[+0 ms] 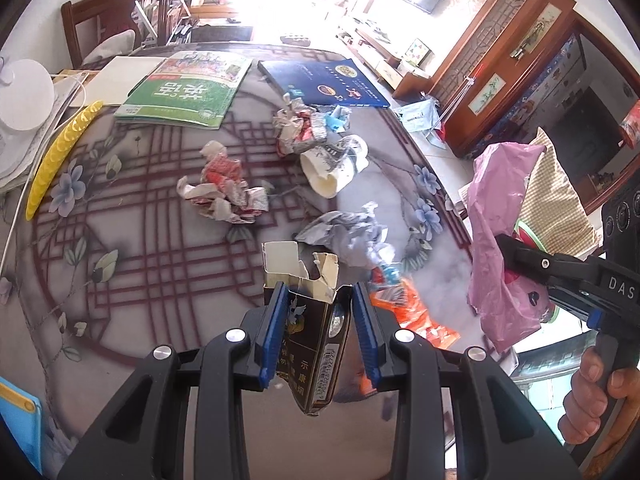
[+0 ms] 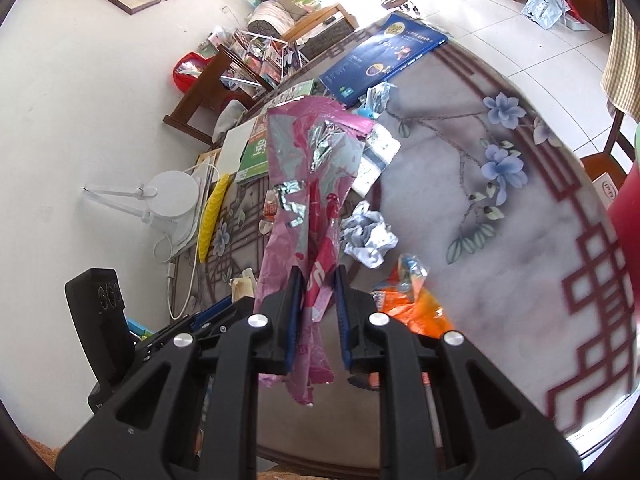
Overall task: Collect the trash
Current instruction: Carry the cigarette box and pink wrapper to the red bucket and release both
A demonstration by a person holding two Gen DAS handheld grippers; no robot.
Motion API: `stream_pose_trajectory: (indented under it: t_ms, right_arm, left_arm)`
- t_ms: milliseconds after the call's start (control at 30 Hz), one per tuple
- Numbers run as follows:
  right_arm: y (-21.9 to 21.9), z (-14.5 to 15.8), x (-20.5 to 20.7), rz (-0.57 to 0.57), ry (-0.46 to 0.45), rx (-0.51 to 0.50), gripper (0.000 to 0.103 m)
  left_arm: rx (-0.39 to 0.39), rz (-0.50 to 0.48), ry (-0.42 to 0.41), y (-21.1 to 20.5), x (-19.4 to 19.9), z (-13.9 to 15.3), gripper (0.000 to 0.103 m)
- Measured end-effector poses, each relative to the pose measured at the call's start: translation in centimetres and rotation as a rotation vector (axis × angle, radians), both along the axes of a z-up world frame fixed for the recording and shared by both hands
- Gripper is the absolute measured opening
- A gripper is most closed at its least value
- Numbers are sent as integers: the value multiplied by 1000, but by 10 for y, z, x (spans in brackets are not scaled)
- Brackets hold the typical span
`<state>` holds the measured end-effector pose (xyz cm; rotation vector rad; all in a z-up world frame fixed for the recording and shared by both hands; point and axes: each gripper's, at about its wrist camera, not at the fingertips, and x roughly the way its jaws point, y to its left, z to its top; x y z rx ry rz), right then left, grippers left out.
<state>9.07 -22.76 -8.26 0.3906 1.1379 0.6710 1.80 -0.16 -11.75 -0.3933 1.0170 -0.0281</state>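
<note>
The left tongs [image 1: 320, 332] are clamped on a torn, dark cigarette pack [image 1: 316, 340], its ragged flap sticking up past the blue pads and its body hanging below them. The right tongs [image 2: 316, 320] are clenched on a pink foil wrapper [image 2: 312, 200], which stands up limp from the pads; in the left view it shows as a pink sheet at the worktop's [image 1: 160, 320] right side.

Both pieces look lifted clear of the worktop, so the step in hand is probably carrying them to a bin, which no view shows. Keep both grips firm: the pack is crushed and could slip, and the wrapper is thin and could slide out if swung.

Still lying on the worktop are red-and-white crumpled paper [image 1: 224, 194], a grey crumpled paper [image 1: 348, 236], an orange wrapper [image 1: 412, 312], a squashed paper cup [image 1: 332, 168] and a further wad of wrappers [image 1: 304, 126] near the blue book [image 1: 324, 80].
</note>
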Motion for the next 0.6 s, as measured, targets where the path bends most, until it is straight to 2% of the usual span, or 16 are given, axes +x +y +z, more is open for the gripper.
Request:
stream_pose_trajectory:
  t_ms: [333,600]
  right_arm:
    - [-70,10,16,-29,-19,1,17]
    - [-149,11,25,-115,-30,11,17]
  left_arm:
    - [2,6,-48,-58,23,20,31]
    - [9,-66,-93,-128,51,40,31]
